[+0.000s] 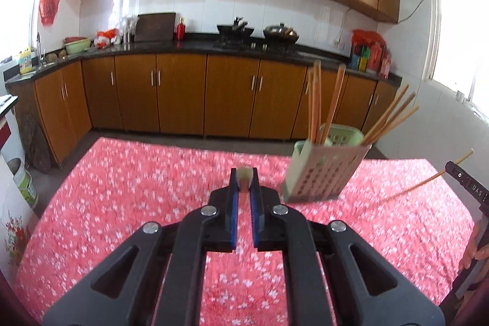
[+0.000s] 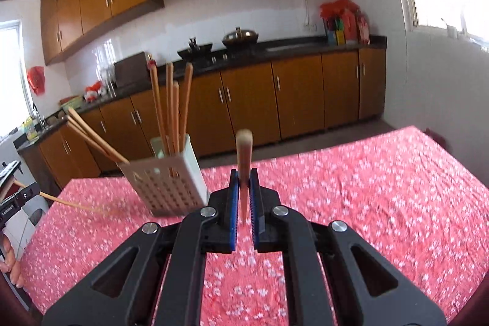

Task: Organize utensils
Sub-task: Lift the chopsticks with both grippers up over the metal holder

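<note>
Wooden chopsticks (image 2: pixel 243 161) are clamped in both grippers' jaws, left gripper (image 1: pixel 244 184) and right gripper (image 2: pixel 243 188), near the holder (image 1: pixel 324 170) on the pink surface (image 1: pixel 122 188).

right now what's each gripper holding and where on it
Left gripper pinches a chopstick near one end; right gripper pinches another chopstick partway along its shaft.
</note>
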Demonstrator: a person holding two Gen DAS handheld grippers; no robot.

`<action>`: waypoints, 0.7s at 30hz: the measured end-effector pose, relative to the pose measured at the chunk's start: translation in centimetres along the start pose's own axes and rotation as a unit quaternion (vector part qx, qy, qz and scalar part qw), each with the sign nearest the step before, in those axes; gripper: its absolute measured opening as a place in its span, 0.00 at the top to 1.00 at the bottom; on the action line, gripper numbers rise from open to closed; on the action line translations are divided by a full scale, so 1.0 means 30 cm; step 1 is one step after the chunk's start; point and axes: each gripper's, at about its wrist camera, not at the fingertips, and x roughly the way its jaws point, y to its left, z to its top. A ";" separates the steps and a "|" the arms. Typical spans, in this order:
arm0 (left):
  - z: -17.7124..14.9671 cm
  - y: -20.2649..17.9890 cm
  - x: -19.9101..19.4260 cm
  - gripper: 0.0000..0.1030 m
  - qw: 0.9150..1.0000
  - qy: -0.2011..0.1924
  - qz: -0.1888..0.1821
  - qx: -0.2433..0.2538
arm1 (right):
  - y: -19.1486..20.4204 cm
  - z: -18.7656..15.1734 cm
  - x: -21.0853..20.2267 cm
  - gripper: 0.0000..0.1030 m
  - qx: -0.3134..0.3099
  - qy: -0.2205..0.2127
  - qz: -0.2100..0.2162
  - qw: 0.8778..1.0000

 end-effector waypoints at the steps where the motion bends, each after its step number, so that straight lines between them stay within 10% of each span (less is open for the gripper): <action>1: 0.012 -0.005 -0.006 0.92 1.000 -0.005 -0.001 0.001 | 0.003 0.010 -0.004 0.93 0.000 -0.003 0.002 1.000; 21: 0.265 -0.216 -0.084 0.92 0.993 -0.088 -0.083 0.001 | 0.204 0.242 -0.090 0.93 -0.008 -0.104 0.090 0.990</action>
